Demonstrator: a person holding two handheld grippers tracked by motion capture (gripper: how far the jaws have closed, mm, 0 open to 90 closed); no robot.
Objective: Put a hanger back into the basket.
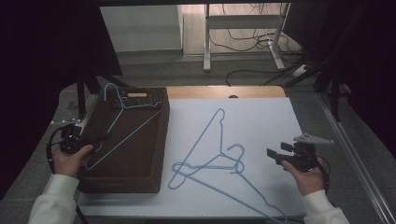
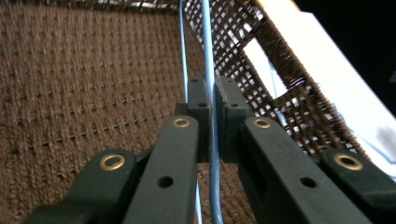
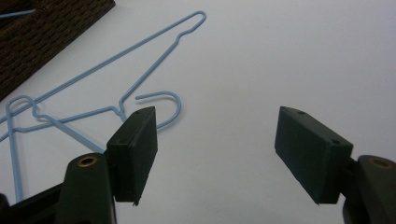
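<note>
Left hand-held gripper [image 2: 212,100] clamped on blue wire hanger [image 1: 122,128], lowered into brown woven basket [image 1: 140,179] for stowing. Right hand-held gripper [image 3: 215,154] wide open, empty, poised near two hangers [image 1: 210,163] on tabletop [image 1: 266,121], likely next.

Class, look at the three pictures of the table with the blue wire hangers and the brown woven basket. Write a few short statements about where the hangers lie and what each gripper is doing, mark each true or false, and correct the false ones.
1. The left gripper is shut on a blue hanger over the brown basket. True.
2. The right gripper holds a hanger. False: its jaws stand open with nothing between them.
3. Two more blue hangers lie overlapping on the white table. True.
4. The basket stands at the right side of the table. False: it stands at the left side.
5. The right gripper hovers over the basket. False: it is above the white table, right of the hangers.
</note>
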